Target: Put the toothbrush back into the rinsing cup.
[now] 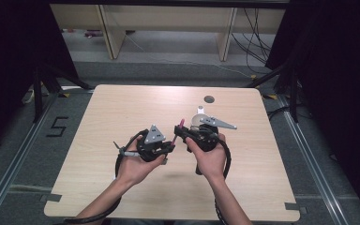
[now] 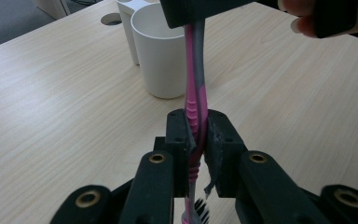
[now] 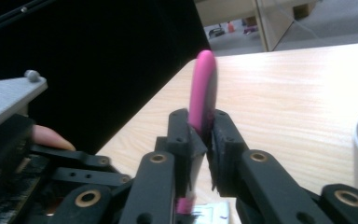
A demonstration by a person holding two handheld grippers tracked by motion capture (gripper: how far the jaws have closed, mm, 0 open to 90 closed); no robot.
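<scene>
Even overhead light, tabletop (image 1: pixel 122 117) bright and evenly lit, no hard glare. Soft shadow under the hands toward 6 o'clock of the high view, another faint one beside the right hand (image 1: pixel 208 157). Black curtains at 9 and 3 o'clock go near pure black, no detail. High view is low-res, slightly soft, table edges bow a little from wide lens. Left gripper view: toothbrush (image 2: pixel 195 93) and jaws fairly sharp, white cup (image 2: pixel 161 56) mildly soft, bottom corners blurred. Right gripper view: pink handle tip (image 3: pixel 204 84) smeared, background at 12 o'clock out of focus, dark left half underexposed, cup edge at 3 o'clock blurred
</scene>
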